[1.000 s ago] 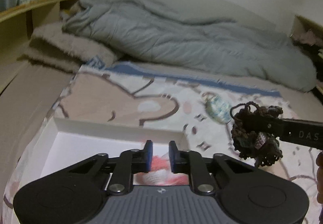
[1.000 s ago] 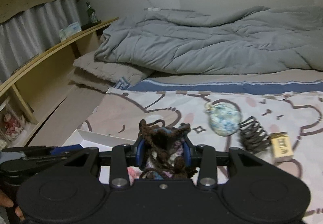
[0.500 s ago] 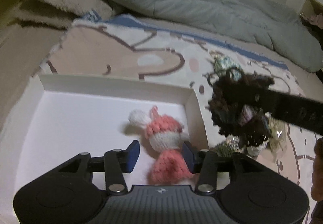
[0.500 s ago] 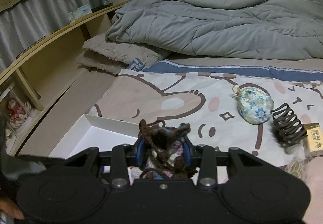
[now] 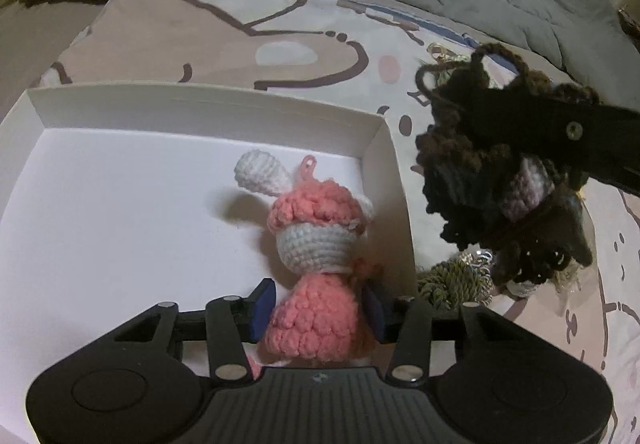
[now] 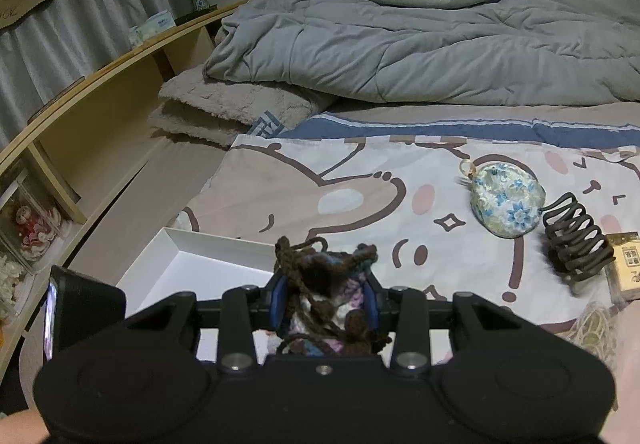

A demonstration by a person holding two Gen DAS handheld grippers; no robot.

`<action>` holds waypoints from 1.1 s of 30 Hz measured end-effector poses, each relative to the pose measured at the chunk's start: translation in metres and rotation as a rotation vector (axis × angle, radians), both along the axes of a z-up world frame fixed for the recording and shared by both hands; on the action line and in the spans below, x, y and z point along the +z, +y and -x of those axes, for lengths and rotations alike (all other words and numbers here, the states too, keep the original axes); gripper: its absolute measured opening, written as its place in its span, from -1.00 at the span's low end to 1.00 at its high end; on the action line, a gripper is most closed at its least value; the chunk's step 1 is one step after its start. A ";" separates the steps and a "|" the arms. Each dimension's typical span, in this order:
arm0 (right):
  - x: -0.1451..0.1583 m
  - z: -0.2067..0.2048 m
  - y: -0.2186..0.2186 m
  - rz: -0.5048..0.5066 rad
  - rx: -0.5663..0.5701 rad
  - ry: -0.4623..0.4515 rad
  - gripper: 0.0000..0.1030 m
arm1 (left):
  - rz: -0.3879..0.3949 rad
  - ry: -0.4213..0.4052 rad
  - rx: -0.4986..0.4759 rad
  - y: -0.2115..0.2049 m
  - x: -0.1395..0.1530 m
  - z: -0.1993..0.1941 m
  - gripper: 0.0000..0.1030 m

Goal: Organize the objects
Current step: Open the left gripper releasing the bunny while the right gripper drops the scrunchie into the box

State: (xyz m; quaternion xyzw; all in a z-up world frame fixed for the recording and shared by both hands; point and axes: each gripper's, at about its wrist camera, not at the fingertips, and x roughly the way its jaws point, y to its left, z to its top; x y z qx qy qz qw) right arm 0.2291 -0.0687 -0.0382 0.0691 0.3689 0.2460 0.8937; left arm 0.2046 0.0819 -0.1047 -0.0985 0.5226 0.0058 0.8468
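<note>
Straddling the pink crochet bunny doll, the left gripper has its blue pads on either side of the doll's body inside the white box; jaws went from shut to spread over the last second, and the last half second left them about as they were. Pads look close to the yarn, but real pressing can't be confirmed, so it reads as apart around the doll, likely nudging or re-seating it against the box's right wall to free up floor space.

Right gripper is clamped on a brown crochet pouch, held up in the air beside the box's right edge, presumably waiting to drop in next to the doll.

Not yet boxed on the cartoon bedsheet: floral coin purse, dark hair claw, small yellow box, and an olive yarn piece just outside the box wall. Grey duvet sits well behind, out of the way.
</note>
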 end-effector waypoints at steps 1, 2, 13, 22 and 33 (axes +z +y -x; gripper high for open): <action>-0.001 -0.001 0.000 0.000 0.000 0.000 -0.25 | -0.016 -0.010 -0.001 0.001 0.001 0.000 -0.11; -0.001 -0.001 0.000 -0.001 0.001 0.000 -0.25 | -0.045 -0.024 -0.001 0.003 0.002 -0.001 -0.12; -0.009 -0.013 0.010 -0.057 0.034 -0.022 -0.25 | -0.248 -0.169 0.008 0.031 0.023 -0.004 -0.21; -0.034 -0.014 0.036 -0.014 0.075 0.011 0.31 | -0.222 -0.134 -0.007 0.038 0.015 -0.003 -0.14; -0.025 -0.009 0.019 -0.019 -0.002 0.012 0.34 | -0.193 -0.141 -0.011 0.033 0.033 0.012 0.11</action>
